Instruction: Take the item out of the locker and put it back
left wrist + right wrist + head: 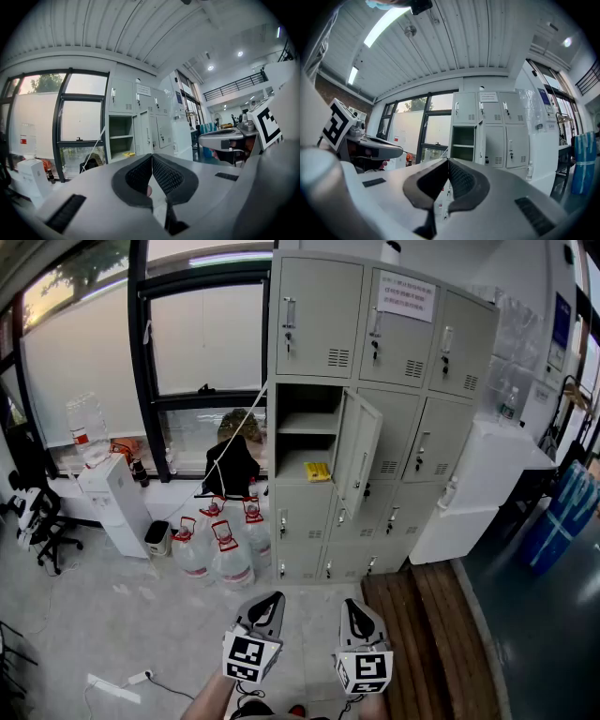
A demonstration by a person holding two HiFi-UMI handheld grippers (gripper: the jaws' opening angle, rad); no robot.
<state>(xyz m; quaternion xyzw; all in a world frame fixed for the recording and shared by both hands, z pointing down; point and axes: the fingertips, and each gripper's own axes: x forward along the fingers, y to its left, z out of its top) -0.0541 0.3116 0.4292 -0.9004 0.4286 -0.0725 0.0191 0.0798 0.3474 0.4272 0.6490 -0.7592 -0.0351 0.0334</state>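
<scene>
The task looks barely begun. The locker [375,381] stands well ahead of both grippers, one door [359,454] already swung open. The yellow item [318,471] lies on the lower shelf [300,468] of that open compartment, ahead and far out of reach. The left hand-held gripper [275,599] and the right hand-held gripper [352,606] both have their jaws pressed together on nothing. The approach, grasp, removal and return all remain.
</scene>
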